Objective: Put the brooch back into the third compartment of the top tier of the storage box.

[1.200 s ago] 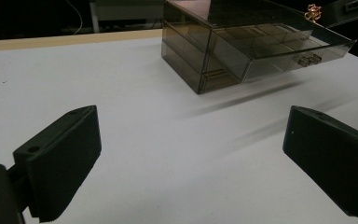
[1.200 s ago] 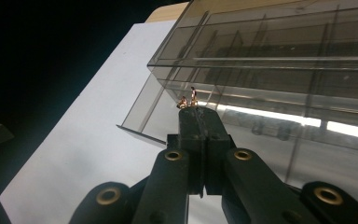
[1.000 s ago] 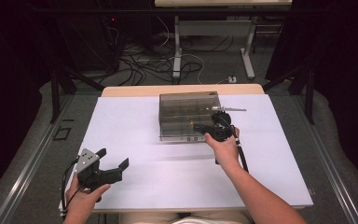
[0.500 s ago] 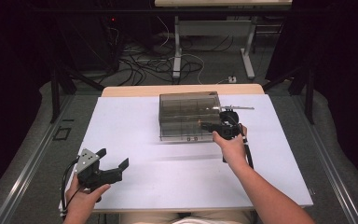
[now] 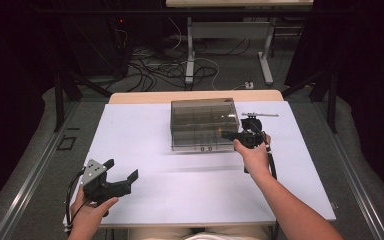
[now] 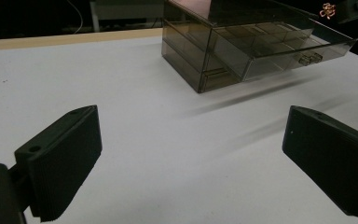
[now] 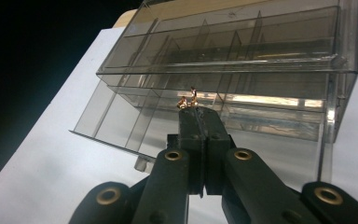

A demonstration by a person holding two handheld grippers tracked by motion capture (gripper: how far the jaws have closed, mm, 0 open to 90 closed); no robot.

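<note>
While the left gripper (image 5: 121, 181) rests near the front-left corner of the bench (image 5: 145, 135), fingers (image 6: 60, 161) spread wide with nothing between them, the right gripper (image 5: 228, 134) has shifted rightward along the front of the smoked-plastic drawer box (image 5: 204, 111) since a second ago; it now sits at the box's front right corner. Its fingers (image 7: 199, 123) are clenched together, pinching a small gold-coloured piece (image 7: 187, 101) at the very tips. It looks like an earring or similar trinket, though it is too small to say for sure.

Judgement: the shift lines the piece up over the pulled-out drawer (image 7: 135, 123), so the step in hand is probably dropping it into one of the compartments. Release not yet made.

Containers:
- Drawer box: translucent, stands mid-bench toward the far side. In the left gripper view one drawer (image 6: 284, 46) is drawn out toward the person and the one below it is pushed in.
- Open drawer: divided by partitions into several cells. The cells I can see through the walls appear empty; those behind the fingers are hidden.
- Gold piece hangs over the open drawer, held clear of its floor.

A thin metal tool (image 5: 260, 115) lies on the bench just to the right of the box, untouched.
</note>
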